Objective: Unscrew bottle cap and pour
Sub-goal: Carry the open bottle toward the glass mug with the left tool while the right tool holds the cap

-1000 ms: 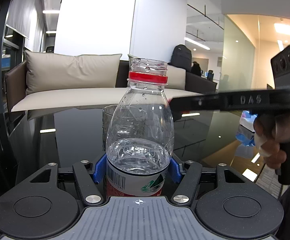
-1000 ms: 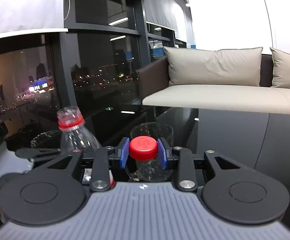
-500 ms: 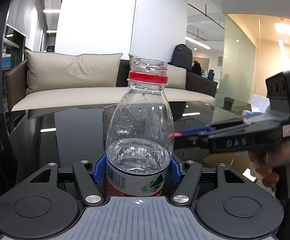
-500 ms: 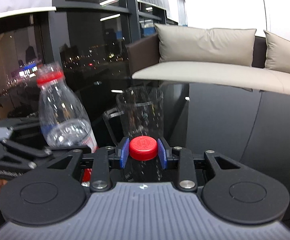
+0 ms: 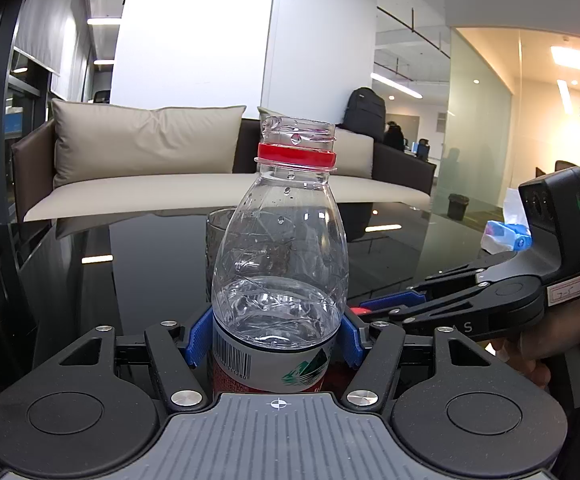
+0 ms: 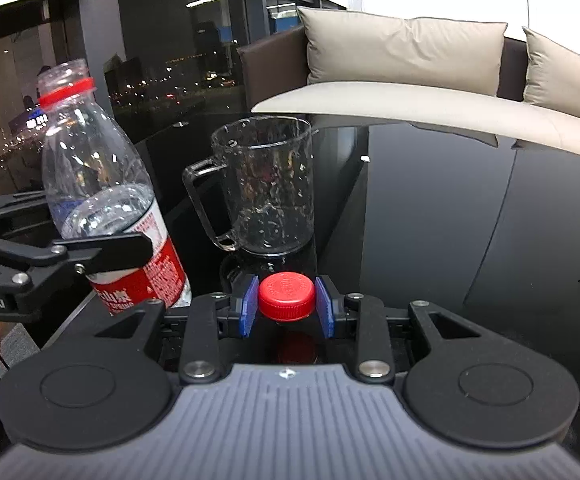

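Hidden, left wrist view: the foot of the water bottle (image 5: 280,264) is cut off behind the left claw (image 5: 274,340) body; the clear mug (image 5: 220,240) shows only as a sliver of rim and wall behind the bottle; the red cap (image 5: 359,311) is a small red fleck between the blue pads of the right claw (image 5: 385,306), barely legible as a cap.
Hidden, right wrist view: the bottle base is lost behind the left claw (image 6: 102,256) arm and the right claw body; the table (image 6: 449,220) under the cap shows only a dim red reflection.
Left claw: blue pads pressed on both sides of the bottle's label band, clamped on the bottle, which stands upright in its own view.
Right claw (image 6: 286,306): blue pads tight on either side of the red cap (image 6: 287,296), clamped on it, low over the dark glossy table.
Water bottle (image 6: 102,184): mouth open, red tamper ring on the neck, water up to roughly the label top; leans in the right wrist view.
Clear mug (image 6: 264,188): upright on the table just past the cap, handle towards the bottle, inside speckled with droplets or glare, cannot tell which.
Shown by right wrist view only: whole mug with handle; red label face; night window.
Shown by left wrist view only: barcode and green mountain mark on the label; backpack (image 5: 363,108); tissue pack (image 5: 507,232).
Writing: "SPRING" and Chinese characters on the label; embossed cap text unreadable; "obot.AI" on the left claw; partial "AS" on the right claw.
Backdrop: beige sofa (image 6: 409,80) beyond the table.
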Motion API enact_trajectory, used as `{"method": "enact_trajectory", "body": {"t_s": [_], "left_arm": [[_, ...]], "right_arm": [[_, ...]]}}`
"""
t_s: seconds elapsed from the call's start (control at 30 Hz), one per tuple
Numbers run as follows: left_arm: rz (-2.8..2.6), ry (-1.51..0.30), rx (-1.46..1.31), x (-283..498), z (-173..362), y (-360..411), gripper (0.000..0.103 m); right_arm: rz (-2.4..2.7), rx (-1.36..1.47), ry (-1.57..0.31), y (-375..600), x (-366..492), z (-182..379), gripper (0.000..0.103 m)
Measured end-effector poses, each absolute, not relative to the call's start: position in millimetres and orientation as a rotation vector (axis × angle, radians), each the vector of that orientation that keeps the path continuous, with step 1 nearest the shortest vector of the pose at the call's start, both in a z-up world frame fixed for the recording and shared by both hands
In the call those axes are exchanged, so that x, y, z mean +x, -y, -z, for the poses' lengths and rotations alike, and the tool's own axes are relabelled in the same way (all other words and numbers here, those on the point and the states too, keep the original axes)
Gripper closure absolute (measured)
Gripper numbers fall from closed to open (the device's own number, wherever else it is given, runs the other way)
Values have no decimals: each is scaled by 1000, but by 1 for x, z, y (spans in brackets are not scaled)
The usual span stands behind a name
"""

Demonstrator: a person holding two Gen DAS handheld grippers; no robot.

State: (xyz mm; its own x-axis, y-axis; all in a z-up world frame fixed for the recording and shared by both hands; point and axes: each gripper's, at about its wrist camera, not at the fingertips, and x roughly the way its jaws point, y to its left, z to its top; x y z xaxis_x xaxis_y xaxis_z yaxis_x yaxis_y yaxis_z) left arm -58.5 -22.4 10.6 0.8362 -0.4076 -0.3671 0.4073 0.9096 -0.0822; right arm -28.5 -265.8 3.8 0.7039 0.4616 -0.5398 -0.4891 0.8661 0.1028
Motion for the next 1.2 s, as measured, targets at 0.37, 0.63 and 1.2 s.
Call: {"method": "enact_trajectory", "body": {"t_s": [0.37,0.63,1.2], "left_arm": [[432,-390,-3,-57,-7,22,45],[431,-391,-2,-58,-6,24,44],[432,-394,-4,-56,-6,23,44]], "right_arm": [[-535,-54,-618,264,-27,-2,70],[-538,-59,-632,263,-26,-2,70],[-545,-75,-658,259,-25,5,70]]}}
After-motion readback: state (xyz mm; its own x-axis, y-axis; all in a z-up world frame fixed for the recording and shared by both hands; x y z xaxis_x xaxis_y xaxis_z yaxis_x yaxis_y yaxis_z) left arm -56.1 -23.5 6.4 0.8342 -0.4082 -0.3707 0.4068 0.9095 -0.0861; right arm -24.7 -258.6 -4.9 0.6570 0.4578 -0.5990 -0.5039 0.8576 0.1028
